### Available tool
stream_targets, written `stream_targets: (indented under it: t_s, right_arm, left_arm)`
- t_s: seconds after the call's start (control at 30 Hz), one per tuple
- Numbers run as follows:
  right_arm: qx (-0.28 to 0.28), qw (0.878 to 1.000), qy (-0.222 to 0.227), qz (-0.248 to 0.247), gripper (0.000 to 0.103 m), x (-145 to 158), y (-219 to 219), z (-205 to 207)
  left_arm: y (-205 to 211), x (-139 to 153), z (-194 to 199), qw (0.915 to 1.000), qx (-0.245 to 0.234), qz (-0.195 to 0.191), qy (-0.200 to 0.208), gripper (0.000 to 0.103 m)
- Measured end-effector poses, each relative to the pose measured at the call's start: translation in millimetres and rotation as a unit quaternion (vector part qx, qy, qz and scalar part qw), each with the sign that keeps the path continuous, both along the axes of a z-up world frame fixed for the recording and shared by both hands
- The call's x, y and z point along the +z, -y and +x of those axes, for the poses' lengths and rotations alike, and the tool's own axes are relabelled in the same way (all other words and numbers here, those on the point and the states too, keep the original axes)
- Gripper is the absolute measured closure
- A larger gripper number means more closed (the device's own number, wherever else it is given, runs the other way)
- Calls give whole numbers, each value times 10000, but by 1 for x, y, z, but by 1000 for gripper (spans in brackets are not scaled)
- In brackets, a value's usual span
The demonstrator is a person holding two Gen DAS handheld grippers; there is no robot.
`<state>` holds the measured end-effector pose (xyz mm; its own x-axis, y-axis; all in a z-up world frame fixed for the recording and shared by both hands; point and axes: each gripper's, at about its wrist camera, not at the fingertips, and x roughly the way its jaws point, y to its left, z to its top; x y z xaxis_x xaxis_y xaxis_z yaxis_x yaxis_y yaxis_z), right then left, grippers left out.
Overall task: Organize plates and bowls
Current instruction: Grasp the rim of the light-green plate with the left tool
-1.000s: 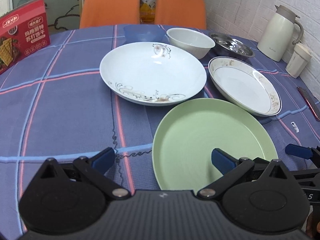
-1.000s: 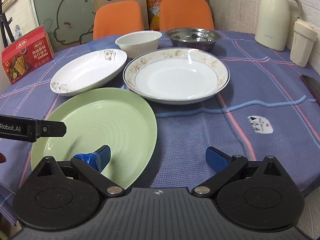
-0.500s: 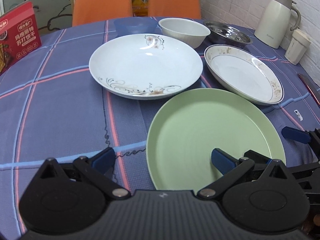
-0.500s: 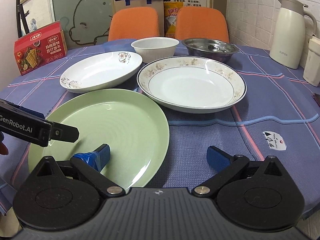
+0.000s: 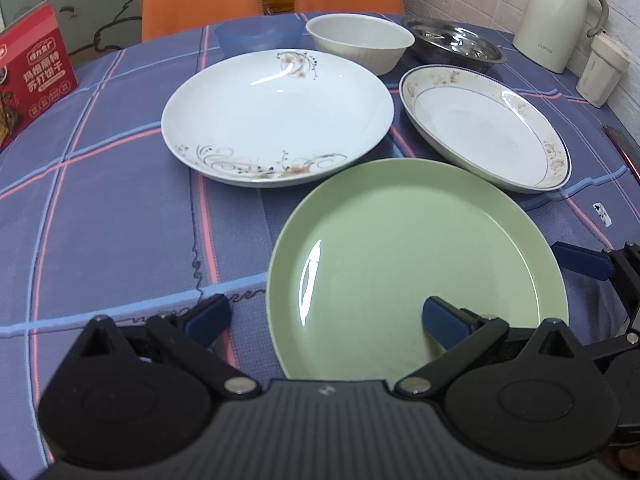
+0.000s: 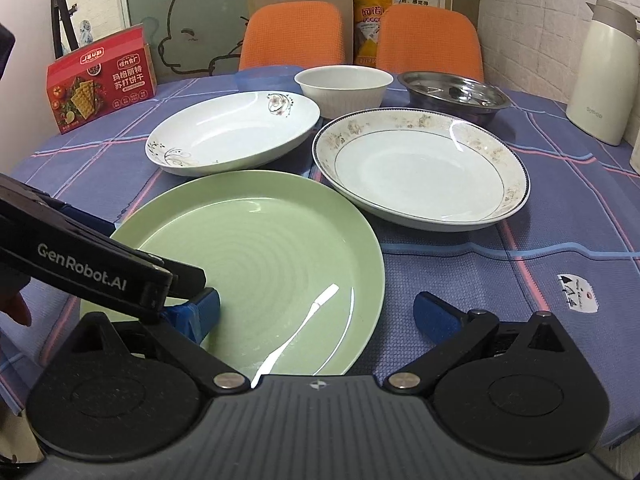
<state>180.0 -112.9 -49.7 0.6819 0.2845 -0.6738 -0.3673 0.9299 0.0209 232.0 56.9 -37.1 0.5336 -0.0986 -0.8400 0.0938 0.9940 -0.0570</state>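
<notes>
Tools [image 5: 326, 316] [image 6: 318, 312] astride green plate [image 5: 400, 248] edges

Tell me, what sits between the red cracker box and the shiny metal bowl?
In the right wrist view, the white ribbed bowl sits between the red cracker box and the metal bowl, behind the swirl-patterned plate.

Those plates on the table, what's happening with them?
A person holds two grippers, both open, low over the green plate. The left gripper straddles its left rim; the right gripper straddles its right rim. Nothing is gripped yet. Two white plates and the bowls wait behind, unstacked.
</notes>
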Motion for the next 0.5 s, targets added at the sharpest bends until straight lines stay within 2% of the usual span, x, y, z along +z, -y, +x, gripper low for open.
stream_targets:
  t_s: [0.43,0.47,0.5]
  right_arm:
    - [369,9990,217,112,14,-3,-1,-12]
    - [350,9990,253,122,16,-3,-2,-12]
    - [342,9989,272,143,17,-3,-4,-13]
  left_arm:
    - [3,-1,-13,9997,-173,43,139,3]
    - [4,-1,-13,9997,-164,61,161,4]
    - [4,0,-13,9997,-161,43,197,10]
